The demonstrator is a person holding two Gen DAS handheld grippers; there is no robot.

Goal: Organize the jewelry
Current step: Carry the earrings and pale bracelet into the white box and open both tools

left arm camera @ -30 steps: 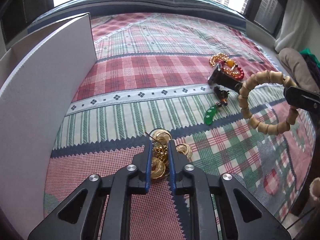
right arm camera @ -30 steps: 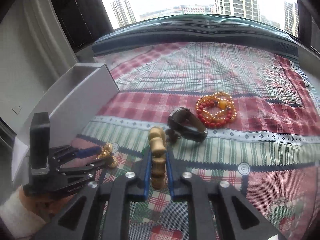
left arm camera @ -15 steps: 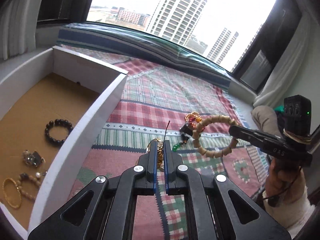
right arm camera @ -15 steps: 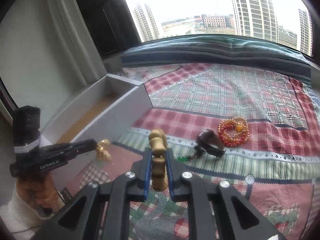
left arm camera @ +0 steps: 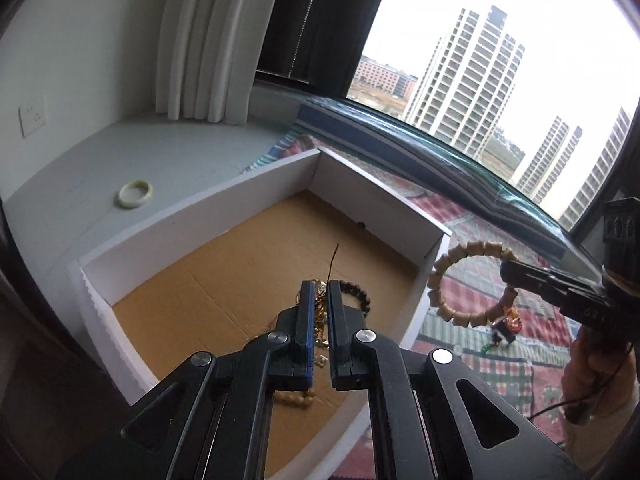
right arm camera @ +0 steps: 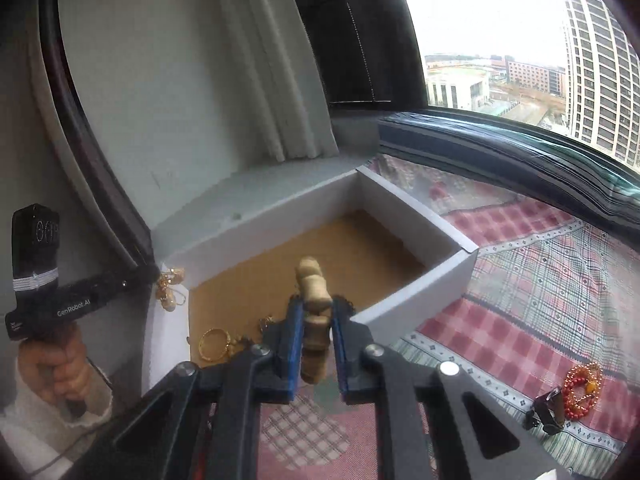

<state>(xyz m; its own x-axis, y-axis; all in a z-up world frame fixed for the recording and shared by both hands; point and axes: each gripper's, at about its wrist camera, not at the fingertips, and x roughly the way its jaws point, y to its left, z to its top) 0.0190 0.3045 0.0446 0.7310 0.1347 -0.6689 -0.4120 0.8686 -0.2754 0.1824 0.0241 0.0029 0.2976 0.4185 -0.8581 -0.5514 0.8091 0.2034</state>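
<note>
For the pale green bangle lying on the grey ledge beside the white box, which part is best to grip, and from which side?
Grip the rim of the pale green bangle: it lies flat and alone on the grey ledge, so come from above, one tong finger inside the hole and one outside. Its smooth surface may slip.

The box point(left arm camera: 376, 200) is sitting at the left edge of the blanket point(right arm camera: 540, 280), against the sill point(left arm camera: 100, 160) below the window. A ring point(left arm camera: 135, 194) is lying on the sill, just left of the box. The left gripper point(left arm camera: 320, 300) is hanging over the box with a chain point(left arm camera: 320, 312) between its jaws; a bead bracelet point(left arm camera: 358, 294) is lying on the box floor beyond it. The right gripper point(right arm camera: 314, 320) is hovering at the box's near right corner, carrying a bead loop point(left arm camera: 472, 280). Farther right, a bead string point(right arm camera: 580, 390) and a clip point(right arm camera: 550, 410) are lying together on the blanket
</note>
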